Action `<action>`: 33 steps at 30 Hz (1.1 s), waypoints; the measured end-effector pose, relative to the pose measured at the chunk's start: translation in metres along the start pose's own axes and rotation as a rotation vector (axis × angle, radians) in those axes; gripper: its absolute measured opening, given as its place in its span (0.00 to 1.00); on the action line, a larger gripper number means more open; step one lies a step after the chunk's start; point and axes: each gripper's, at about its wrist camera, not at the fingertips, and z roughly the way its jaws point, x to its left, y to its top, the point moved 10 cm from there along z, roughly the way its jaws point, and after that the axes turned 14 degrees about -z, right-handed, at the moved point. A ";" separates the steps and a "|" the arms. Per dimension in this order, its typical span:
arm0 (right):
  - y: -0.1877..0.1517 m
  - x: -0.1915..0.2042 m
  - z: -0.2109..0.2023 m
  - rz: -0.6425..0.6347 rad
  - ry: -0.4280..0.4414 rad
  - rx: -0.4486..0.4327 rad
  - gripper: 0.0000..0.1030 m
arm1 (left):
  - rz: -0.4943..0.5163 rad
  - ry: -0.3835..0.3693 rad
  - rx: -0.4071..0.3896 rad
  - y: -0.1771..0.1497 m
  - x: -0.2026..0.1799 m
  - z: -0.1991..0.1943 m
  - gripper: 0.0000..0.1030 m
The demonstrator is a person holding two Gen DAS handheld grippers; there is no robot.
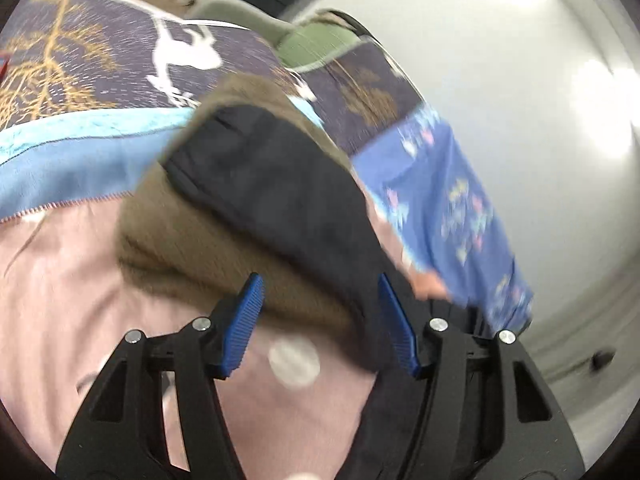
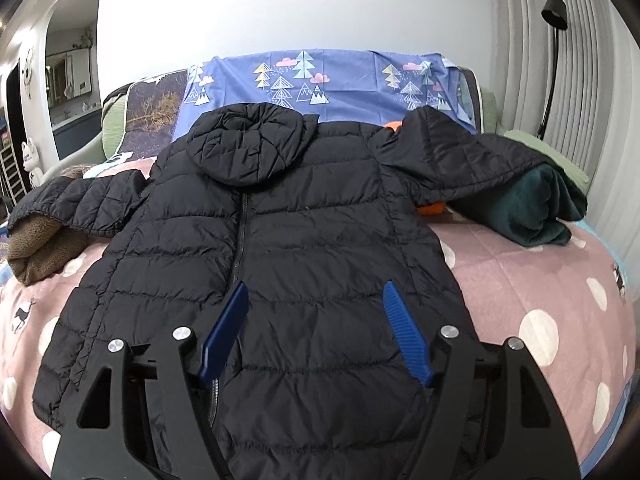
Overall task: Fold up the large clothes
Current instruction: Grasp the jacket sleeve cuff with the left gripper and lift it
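A black hooded puffer jacket (image 2: pixel 304 208) lies flat, zipper up, on a pink dotted blanket (image 2: pixel 520 280). Its hood (image 2: pixel 248 144) points to the back. My right gripper (image 2: pixel 314 292) hovers open over the jacket's lower front, with nothing pinched. The jacket's left sleeve (image 2: pixel 80 200) rests on a folded brown fleece (image 2: pixel 36 248). The left wrist view is blurred. There my left gripper (image 1: pixel 320 292) stands open at the near edge of that black sleeve (image 1: pixel 272 184) and the brown fleece (image 1: pixel 172 248). The right sleeve (image 2: pixel 460 160) drapes over a dark green bundle (image 2: pixel 540 208).
A blue tree-print sheet (image 2: pixel 340 76) covers the sofa back, beside a dark deer-pattern throw (image 1: pixel 100 60). Something orange (image 2: pixel 432 208) peeks from under the right sleeve. A black floor lamp (image 2: pixel 554 40) stands by the curtains at right. A doorway opens at left.
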 end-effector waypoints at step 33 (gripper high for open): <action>0.022 -0.005 0.041 -0.014 -0.011 0.009 0.80 | 0.441 -0.322 0.172 -0.116 -0.270 0.031 0.04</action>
